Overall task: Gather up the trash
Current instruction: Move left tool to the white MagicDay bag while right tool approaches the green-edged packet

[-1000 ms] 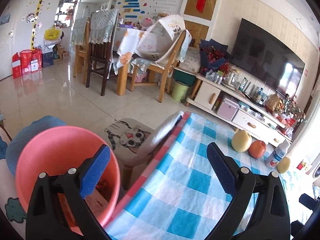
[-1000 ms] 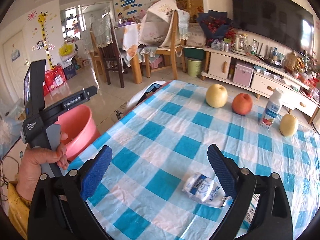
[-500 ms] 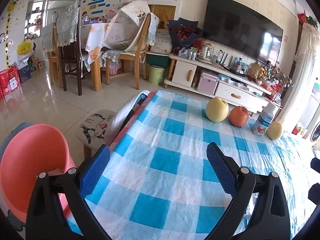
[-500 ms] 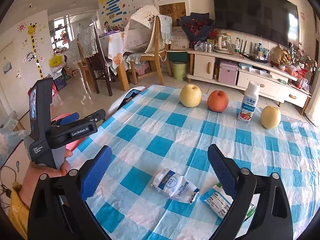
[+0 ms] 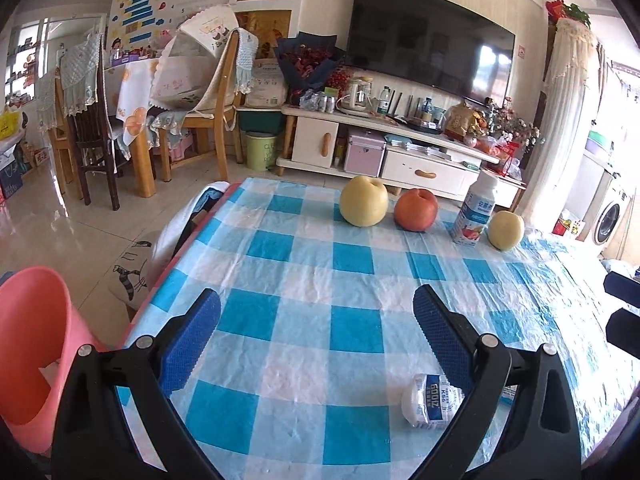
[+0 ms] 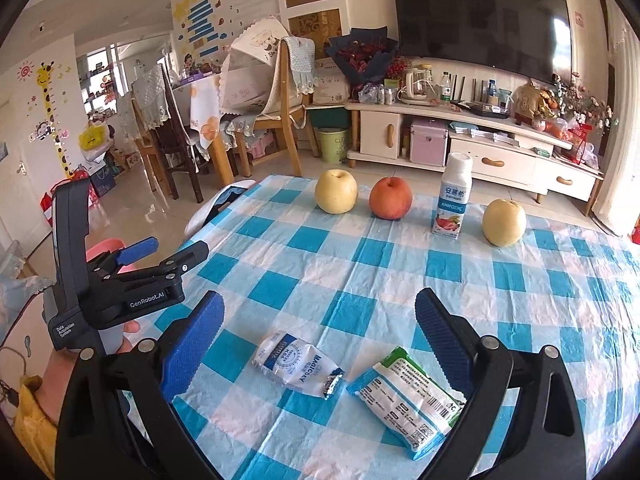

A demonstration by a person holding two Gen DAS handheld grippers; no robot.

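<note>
Two pieces of trash lie on the blue-checked tablecloth (image 6: 360, 256): a crumpled white-and-blue wrapper (image 6: 298, 364) and a green-and-white packet (image 6: 408, 400). My right gripper (image 6: 320, 320) hangs open just above and behind them, holding nothing. In the left wrist view the white-and-blue wrapper (image 5: 430, 400) lies beside the right finger of my left gripper (image 5: 316, 320), which is open and empty. The right wrist view shows the left gripper (image 6: 178, 246) in a hand (image 6: 56, 368) at the table's left edge. A pink bin (image 5: 32, 340) stands on the floor to the left of the table.
Along the far side of the table stand a yellow apple (image 6: 335, 192), a red apple (image 6: 390, 199), a yogurt bottle (image 6: 452, 200) and another yellow apple (image 6: 503, 222). Beyond are a cat-print stool (image 5: 132, 268), wooden chairs and a TV cabinet (image 5: 400, 148).
My left gripper has swung right, from over the pink bin to over the table. My right gripper has drawn back, so the green-and-white packet has come into view beside the wrapper.
</note>
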